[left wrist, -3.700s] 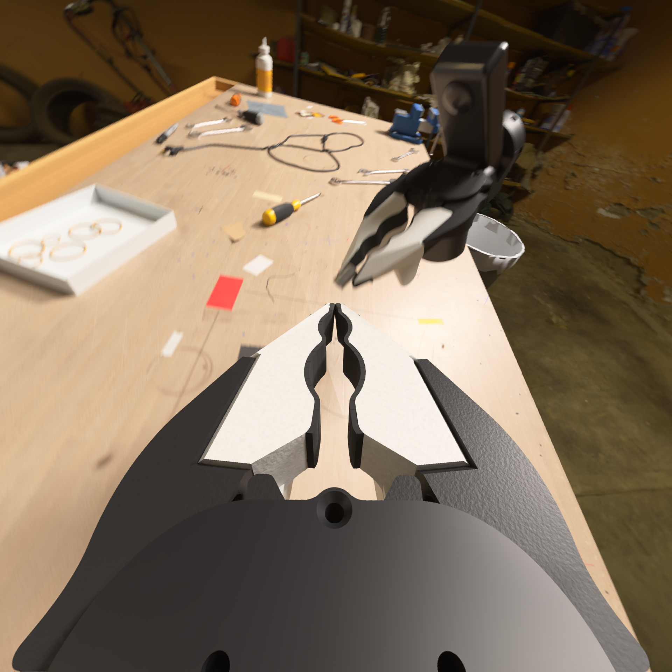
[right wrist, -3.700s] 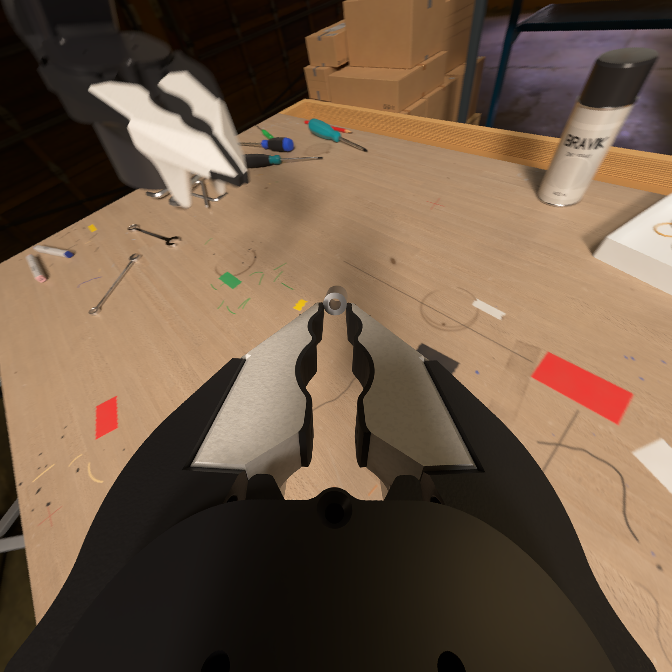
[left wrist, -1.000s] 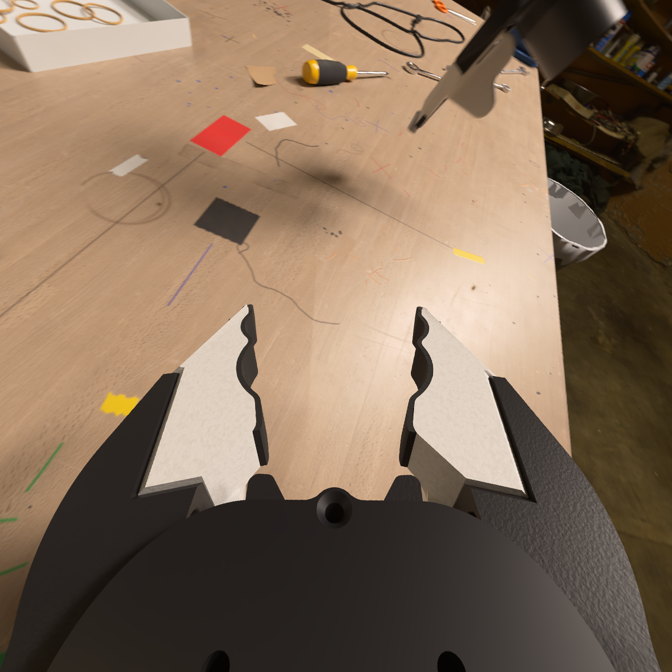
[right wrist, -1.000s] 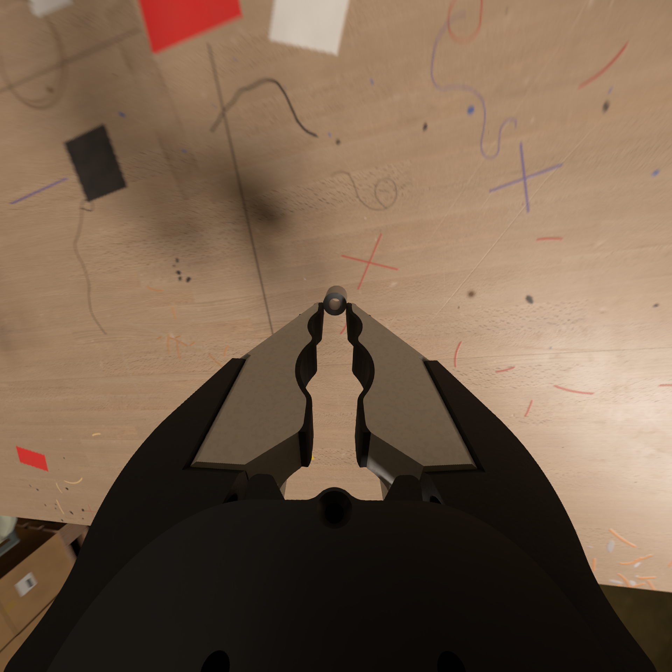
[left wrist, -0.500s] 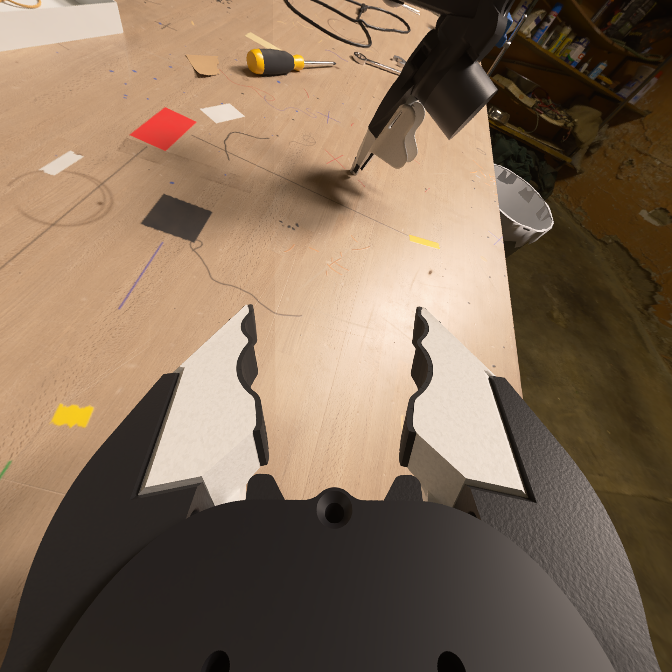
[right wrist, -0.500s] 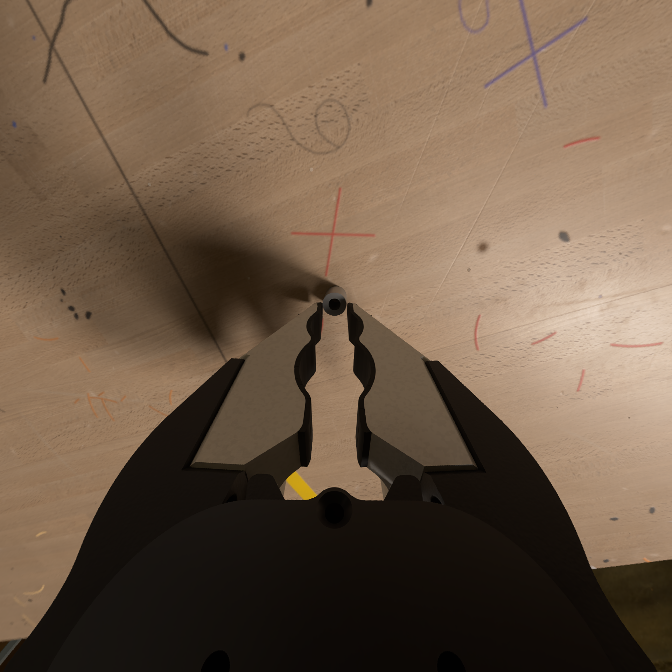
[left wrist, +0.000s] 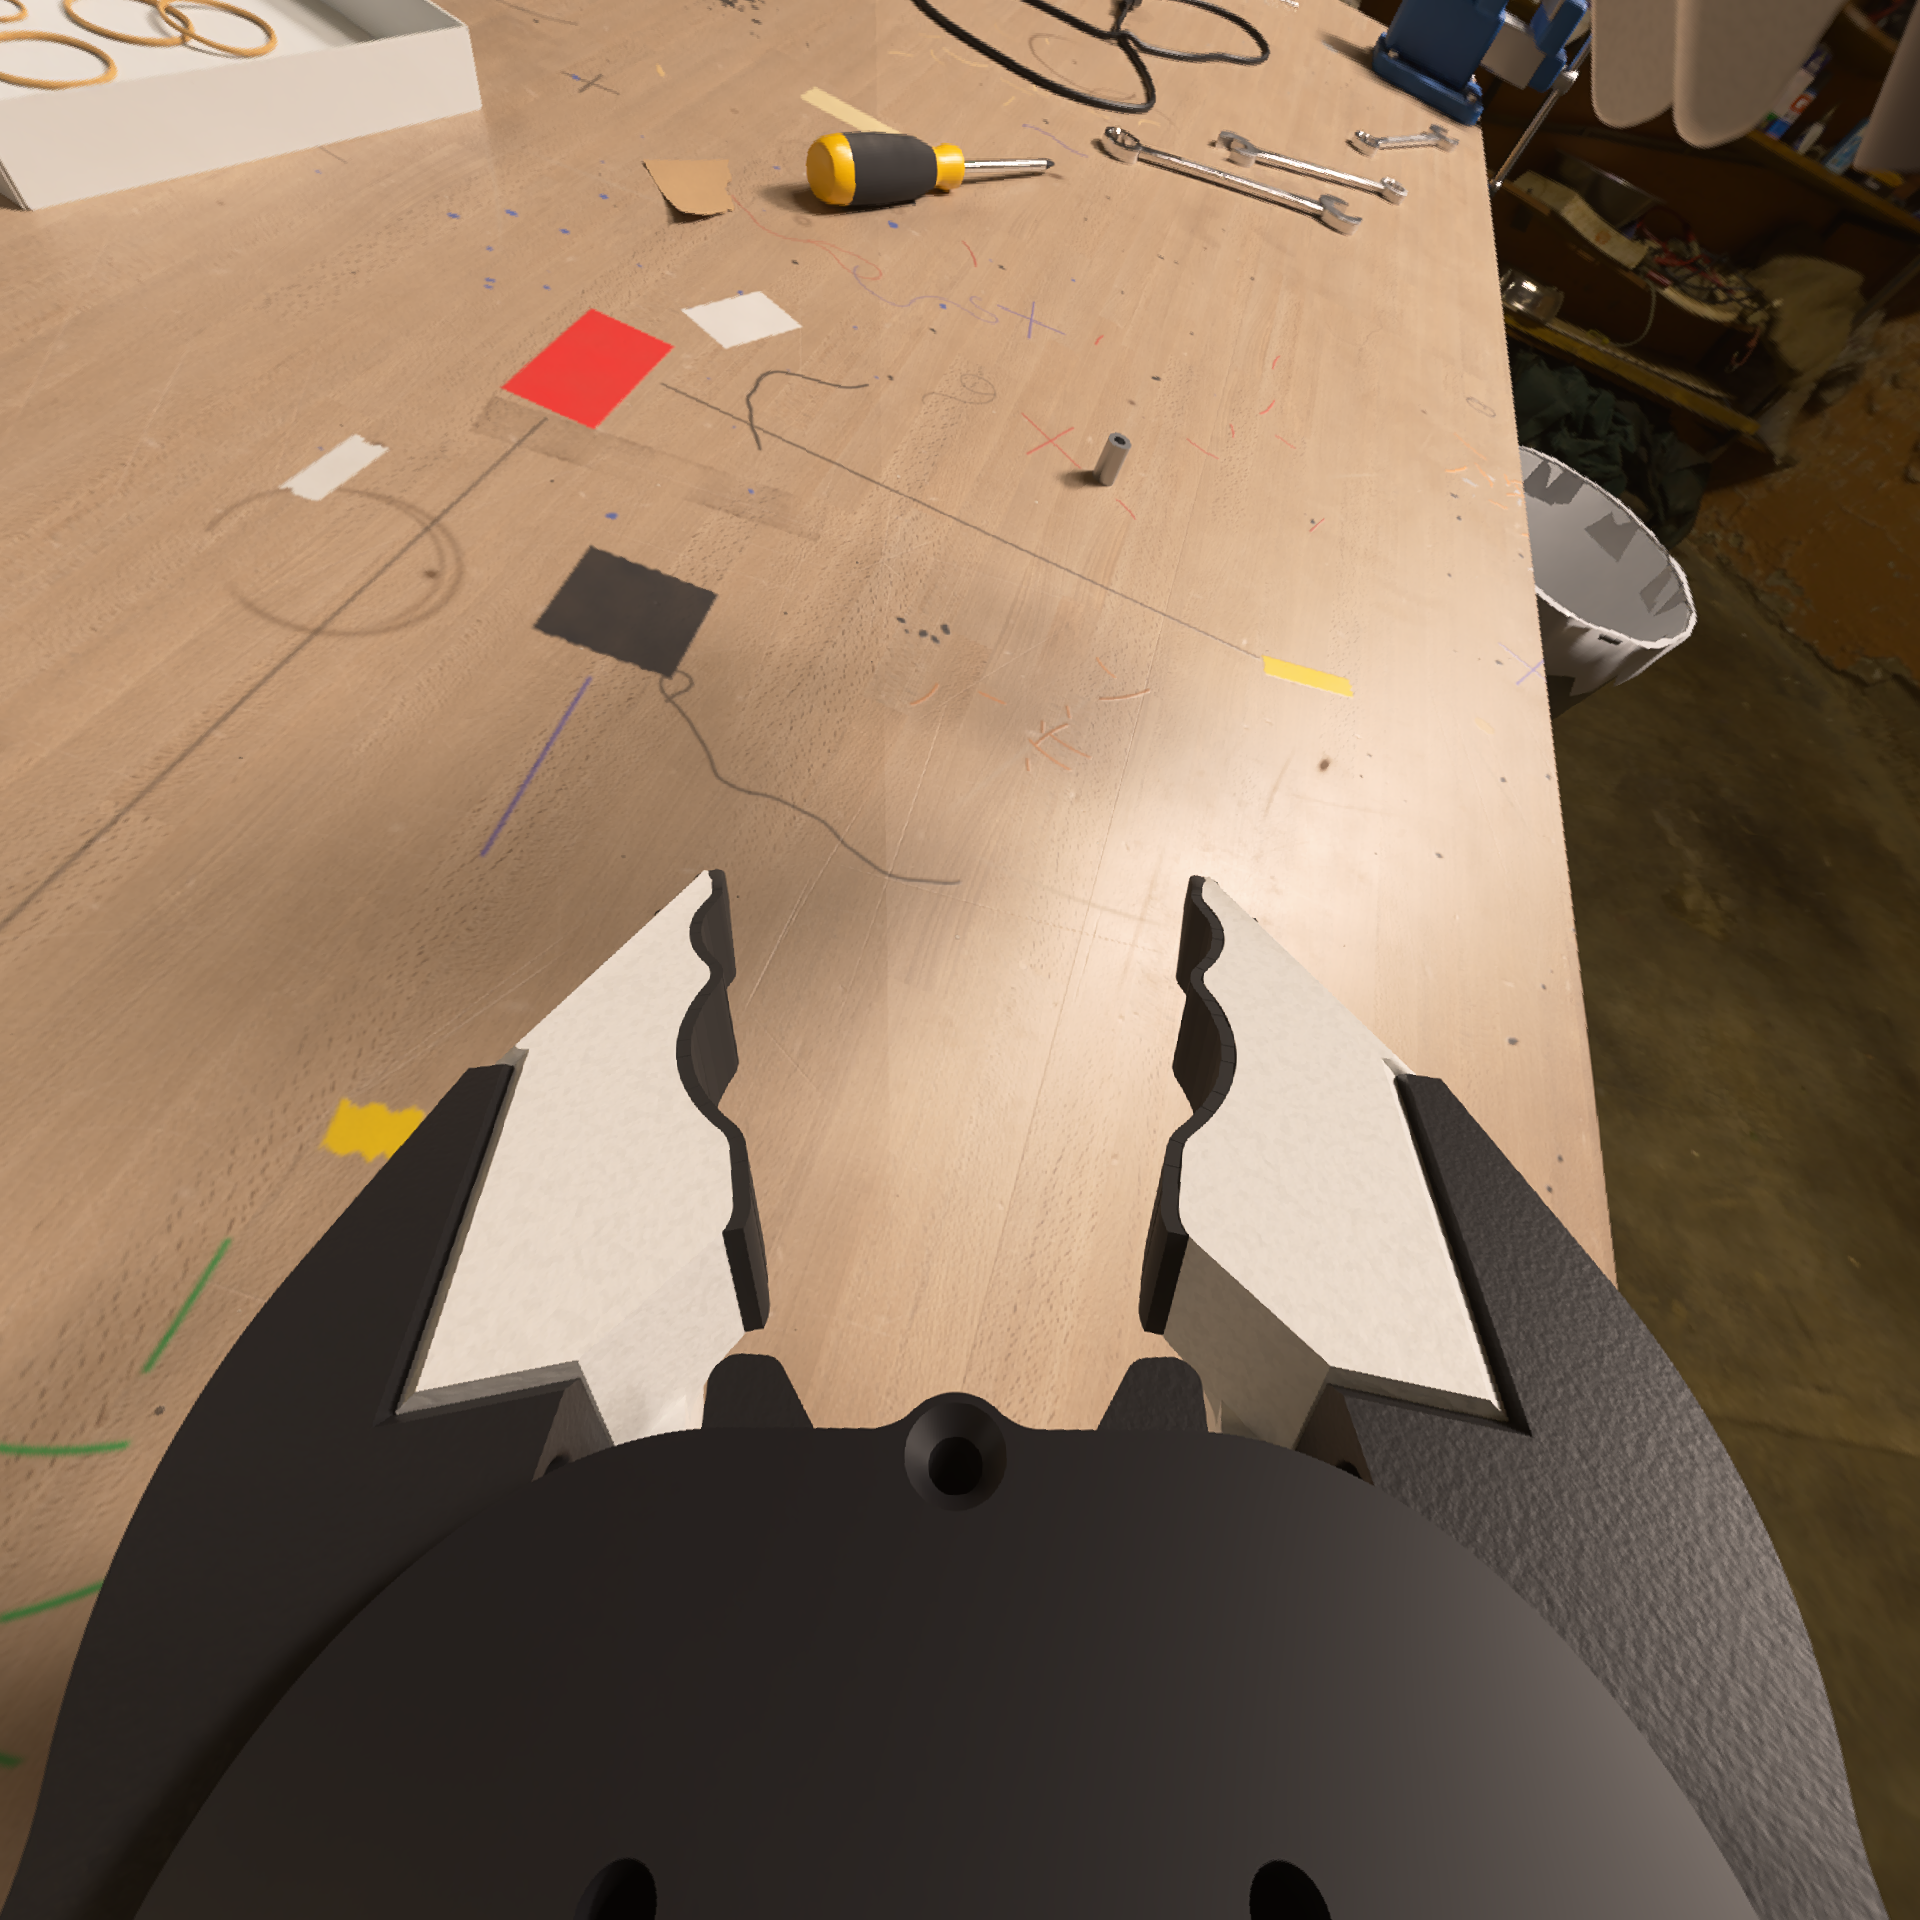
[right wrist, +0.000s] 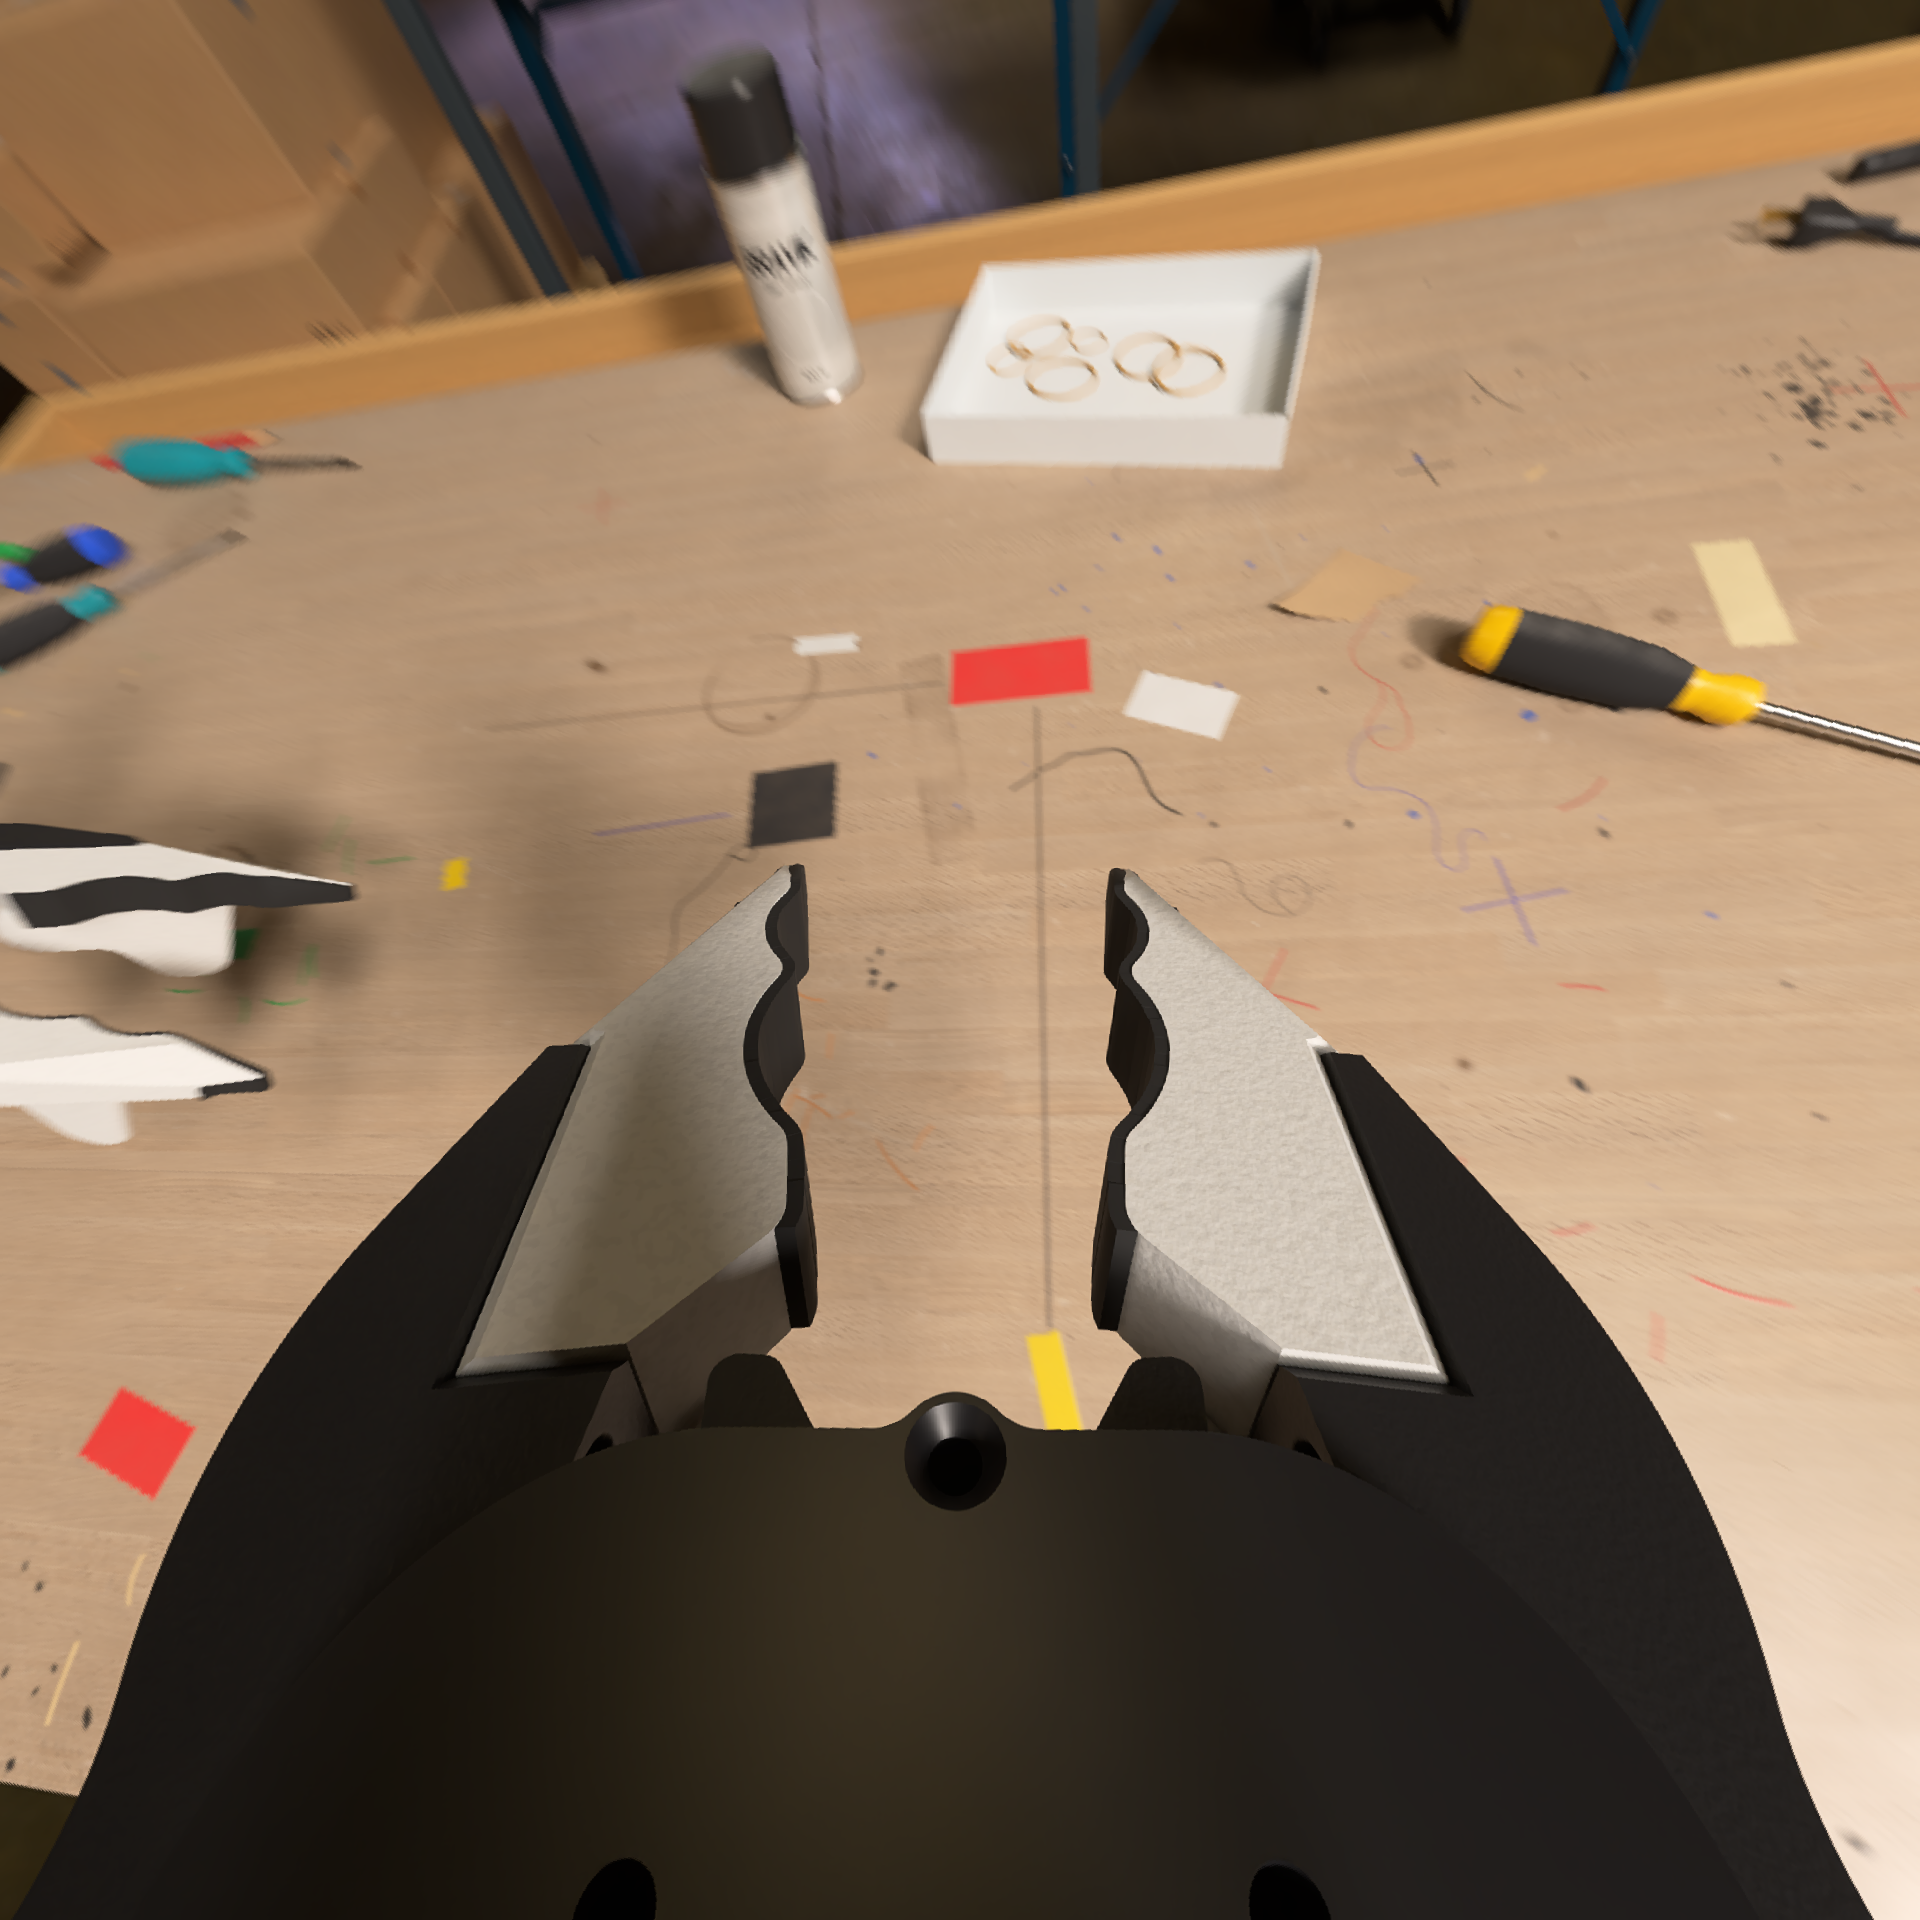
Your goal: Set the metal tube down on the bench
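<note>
Left wrist view shows the metal tube (left wrist: 1113,458) now standing free on the bench (left wrist: 1039,1039), released. Right gripper (right wrist: 953,883) has spread wide and empty, like the left gripper (left wrist: 953,888); placement looks complete.

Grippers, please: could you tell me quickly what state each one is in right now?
Left gripper: open, holding nothing.
Right gripper: open, holding nothing.

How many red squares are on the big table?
2. The bigger red square lies mid-bench beside a white patch. The smaller red square sits low on the left in the right wrist view. Part of the bench is covered, so more may be hidden.
</note>
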